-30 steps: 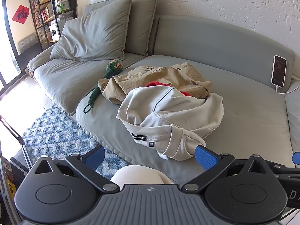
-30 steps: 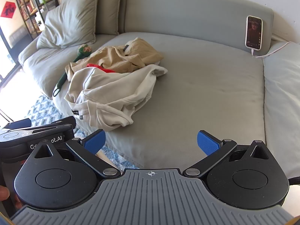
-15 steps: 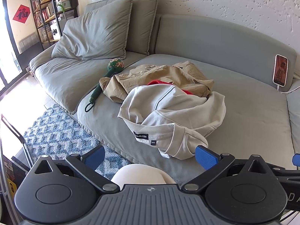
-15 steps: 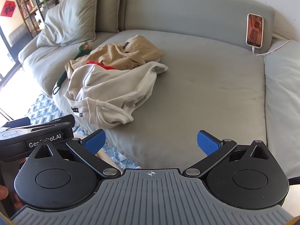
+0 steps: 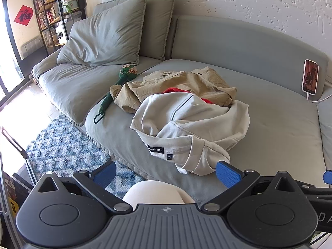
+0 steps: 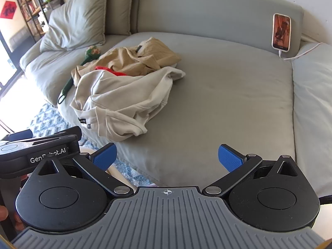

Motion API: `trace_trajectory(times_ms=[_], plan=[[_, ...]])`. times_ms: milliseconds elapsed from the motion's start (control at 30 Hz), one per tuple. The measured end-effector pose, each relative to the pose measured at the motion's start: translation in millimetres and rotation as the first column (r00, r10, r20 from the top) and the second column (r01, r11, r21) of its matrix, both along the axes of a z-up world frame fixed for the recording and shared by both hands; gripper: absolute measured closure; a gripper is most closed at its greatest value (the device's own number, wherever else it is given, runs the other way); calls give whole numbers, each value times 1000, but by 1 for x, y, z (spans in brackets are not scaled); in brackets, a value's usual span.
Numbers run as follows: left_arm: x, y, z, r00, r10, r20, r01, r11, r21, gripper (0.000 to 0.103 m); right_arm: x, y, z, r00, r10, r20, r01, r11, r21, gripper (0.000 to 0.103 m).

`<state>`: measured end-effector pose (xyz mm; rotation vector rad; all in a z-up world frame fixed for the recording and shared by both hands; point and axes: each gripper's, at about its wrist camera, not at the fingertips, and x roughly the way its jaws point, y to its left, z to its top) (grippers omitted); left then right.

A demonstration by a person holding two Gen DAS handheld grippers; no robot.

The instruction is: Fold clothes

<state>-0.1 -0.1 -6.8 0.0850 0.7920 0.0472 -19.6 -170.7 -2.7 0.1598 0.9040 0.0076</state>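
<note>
Cream sweatshirt (image 5: 193,124), frame centre: soft, limp, light; grip at labelled collar. Left tool (image 5: 166,172), right tool (image 6: 167,155): jaws apart, empty.

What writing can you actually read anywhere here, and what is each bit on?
"GenRobot.AI", middle letters partly hidden: side of the left hand-held gripper.
"福": red wall sign.
Black neck label on the cream sweatshirt: white brand word, too blurred to read.
Small size tag: unreadable.

grey sofa (image 5: 269,112), blue rug (image 5: 62,145), bookshelf (image 5: 51,14)
</note>
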Motion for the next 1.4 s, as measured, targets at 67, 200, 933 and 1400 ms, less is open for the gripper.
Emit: trace_trajectory(times_ms=[67,200,933,1400], plan=[[0,0,0,1000,2,-1,-2,1000,0,1,0,0,0,1000,1,-1,-1,1000,0,0],[1,0,-1,1000,5,-3,-5,1000,0,1,1,2,-1,1000,2,-1,-2,1000,-4,0],[42,48,-5,986,164,27,-164,986,-19,1,53,-11,-1,998,-58,33,56,997,44,0],[94,96,-25,962,274,-21,-274,960,-58,1,192,23,-19,994,82,76,-91,987,131,20]])
